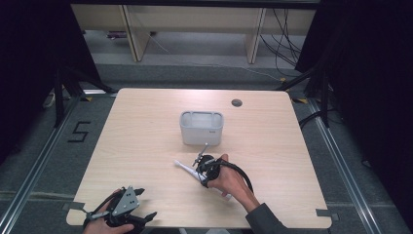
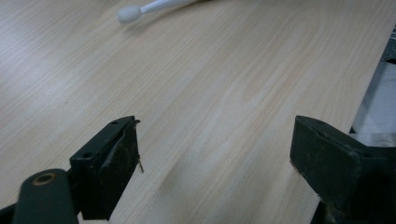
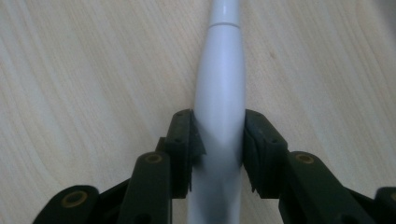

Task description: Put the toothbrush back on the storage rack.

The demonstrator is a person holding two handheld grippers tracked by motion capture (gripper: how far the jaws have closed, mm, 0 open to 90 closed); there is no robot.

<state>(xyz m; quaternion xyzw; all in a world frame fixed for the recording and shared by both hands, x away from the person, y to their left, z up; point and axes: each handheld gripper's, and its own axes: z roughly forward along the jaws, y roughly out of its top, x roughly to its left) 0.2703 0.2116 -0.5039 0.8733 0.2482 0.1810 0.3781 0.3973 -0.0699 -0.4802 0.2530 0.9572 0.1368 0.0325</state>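
A white toothbrush [image 1: 183, 166] lies slanted on the wooden table [image 1: 146, 136], a little in front of a grey-white rectangular bin [image 1: 201, 127]. My right gripper [image 1: 204, 171] comes down on its handle. In the right gripper view both black pads [image 3: 184, 135] press the sides of the thick white handle [image 3: 219, 79], so my right gripper [image 3: 218, 128] is shut on it. The bristled head [image 2: 128, 13] shows far off in the left gripper view. My left gripper [image 1: 147, 203] rests at the table's front left edge, and its jaws [image 2: 215, 144] stand wide open over bare wood.
A round cable hole [image 1: 236, 103] sits near the table's far right edge. Dark curtains flank both sides, and wooden furniture legs and cables stand on the floor beyond. A "5" is marked on the floor at the left [image 1: 79, 131].
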